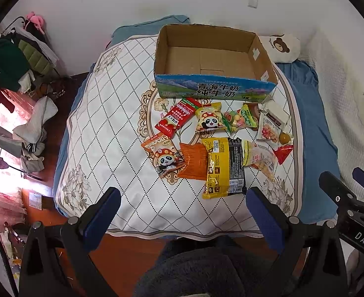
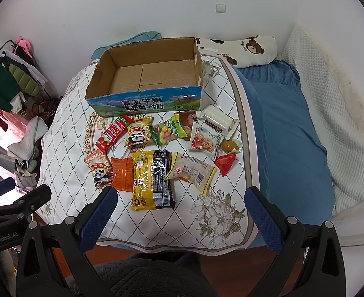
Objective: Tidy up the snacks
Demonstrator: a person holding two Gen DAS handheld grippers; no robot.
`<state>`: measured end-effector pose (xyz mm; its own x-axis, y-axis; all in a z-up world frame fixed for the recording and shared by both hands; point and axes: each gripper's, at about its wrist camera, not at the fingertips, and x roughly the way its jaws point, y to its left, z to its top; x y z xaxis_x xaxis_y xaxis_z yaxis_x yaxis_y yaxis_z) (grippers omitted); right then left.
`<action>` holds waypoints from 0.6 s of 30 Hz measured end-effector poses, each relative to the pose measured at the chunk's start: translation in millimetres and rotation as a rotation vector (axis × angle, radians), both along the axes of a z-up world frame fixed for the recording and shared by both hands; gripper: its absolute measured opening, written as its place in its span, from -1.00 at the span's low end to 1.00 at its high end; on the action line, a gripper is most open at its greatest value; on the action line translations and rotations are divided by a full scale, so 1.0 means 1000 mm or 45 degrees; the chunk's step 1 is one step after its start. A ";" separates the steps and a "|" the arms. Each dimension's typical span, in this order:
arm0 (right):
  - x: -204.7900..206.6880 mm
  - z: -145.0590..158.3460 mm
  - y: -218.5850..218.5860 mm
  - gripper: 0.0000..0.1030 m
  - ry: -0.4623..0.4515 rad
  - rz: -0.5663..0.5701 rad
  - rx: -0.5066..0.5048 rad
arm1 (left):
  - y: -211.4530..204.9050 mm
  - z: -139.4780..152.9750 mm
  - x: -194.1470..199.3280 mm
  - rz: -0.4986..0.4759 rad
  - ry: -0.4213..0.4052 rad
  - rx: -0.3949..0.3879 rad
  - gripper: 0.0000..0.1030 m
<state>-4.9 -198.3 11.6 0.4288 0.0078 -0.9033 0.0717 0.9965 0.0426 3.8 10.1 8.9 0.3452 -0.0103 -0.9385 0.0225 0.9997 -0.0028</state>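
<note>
Two grippers, left (image 1: 183, 206) and right (image 2: 180, 206), both spread wide, holding nothing, above the quilt's (image 2: 65, 123) near edge. Snack packets, including yellow-black noodle pack (image 2: 152, 179), lie before the empty milk carton (image 2: 145, 104).

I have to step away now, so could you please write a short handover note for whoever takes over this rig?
Left gripper: jaws open, empty, above the near edge of the bed.
Right gripper: jaws open, empty, same height.
Cardboard box: on the quilt, nothing inside.
Snacks: all loose in front of the box, among them the yellow-black pack nearest and the red packet.
Done: nothing packed.
Left: move every snack into the box.
</note>
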 end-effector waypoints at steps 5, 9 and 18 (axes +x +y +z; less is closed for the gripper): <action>0.000 0.001 0.000 1.00 0.000 0.001 0.000 | -0.001 0.002 -0.002 -0.002 0.001 0.000 1.00; -0.001 0.003 0.000 1.00 0.001 0.008 -0.001 | -0.004 0.002 -0.007 -0.002 0.000 0.002 1.00; -0.009 0.009 -0.004 1.00 -0.017 -0.001 -0.007 | -0.004 0.003 -0.011 0.000 -0.002 -0.003 1.00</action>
<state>-14.4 -202.0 20.2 0.4408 0.0022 -0.8976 0.0721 0.9967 0.0379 -7.3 6.5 11.9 0.3469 -0.0130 -0.9378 0.0227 0.9997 -0.0055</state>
